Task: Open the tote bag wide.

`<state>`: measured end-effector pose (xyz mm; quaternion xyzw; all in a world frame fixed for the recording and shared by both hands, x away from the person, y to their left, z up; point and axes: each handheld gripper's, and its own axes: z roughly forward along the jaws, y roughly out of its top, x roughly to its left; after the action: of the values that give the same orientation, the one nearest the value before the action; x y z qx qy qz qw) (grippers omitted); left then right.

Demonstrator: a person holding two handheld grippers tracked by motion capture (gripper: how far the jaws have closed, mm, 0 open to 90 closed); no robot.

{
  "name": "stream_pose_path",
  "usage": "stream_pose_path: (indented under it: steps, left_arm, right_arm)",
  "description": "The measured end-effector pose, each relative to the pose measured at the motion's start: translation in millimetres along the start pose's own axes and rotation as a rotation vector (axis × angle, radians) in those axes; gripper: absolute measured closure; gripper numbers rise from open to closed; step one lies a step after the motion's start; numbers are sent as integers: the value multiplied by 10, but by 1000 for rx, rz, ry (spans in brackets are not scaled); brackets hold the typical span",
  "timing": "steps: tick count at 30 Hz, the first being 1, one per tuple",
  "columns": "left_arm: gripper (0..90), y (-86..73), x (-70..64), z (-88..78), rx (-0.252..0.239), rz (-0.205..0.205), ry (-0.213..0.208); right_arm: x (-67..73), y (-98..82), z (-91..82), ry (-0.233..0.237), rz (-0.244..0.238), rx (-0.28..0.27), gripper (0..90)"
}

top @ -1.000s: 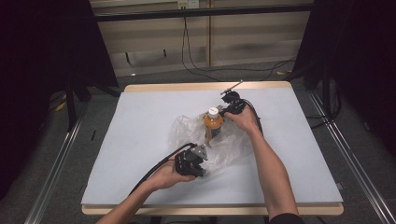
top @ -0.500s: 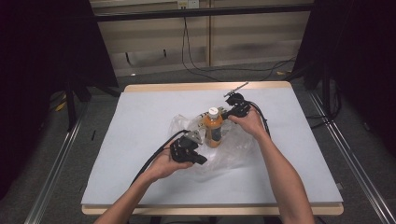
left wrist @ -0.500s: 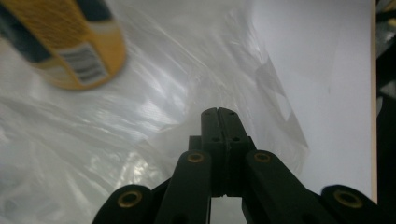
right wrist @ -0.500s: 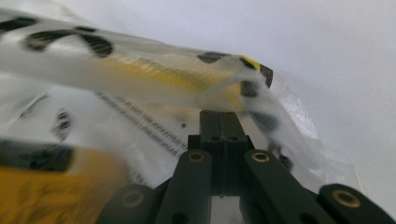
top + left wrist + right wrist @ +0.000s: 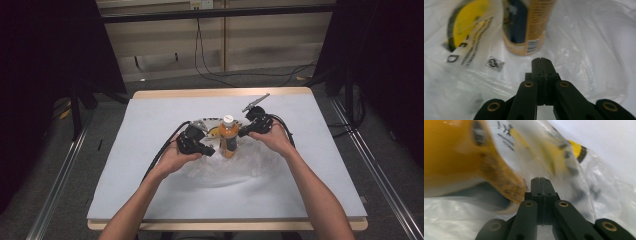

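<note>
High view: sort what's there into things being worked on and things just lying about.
Being worked on:
- orange bottle, upright on the bag
- clear plastic bag with yellow and black print, spread on the table
- left tongs, shut, beside the bottle
- right tongs, shut, beside the bottle

Lying about:
- cables on the floor beyond the table
- white table itself, only a support

The left claw (image 5: 209, 151) has moved up beside the bottle (image 5: 228, 137), the bag (image 5: 235, 162) flattening.

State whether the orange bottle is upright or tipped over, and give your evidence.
Upright. In the high view the bottle stands on its base on the plastic bag, its white cap at the top.
</note>
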<state>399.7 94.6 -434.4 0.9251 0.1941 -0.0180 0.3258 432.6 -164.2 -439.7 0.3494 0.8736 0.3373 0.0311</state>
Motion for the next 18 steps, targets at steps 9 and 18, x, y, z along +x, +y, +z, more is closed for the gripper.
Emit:
stream_pose_path:
  steps: [9,18]
  left_arm:
    - [900,-144,117,217,95,-47,42]
    - [900,-233,155,138,125,-21,47]
  right_arm:
    - [96,-189,150,-11,-40,121,900]
    - [-90,-474,-86,-45,-39,162,900]
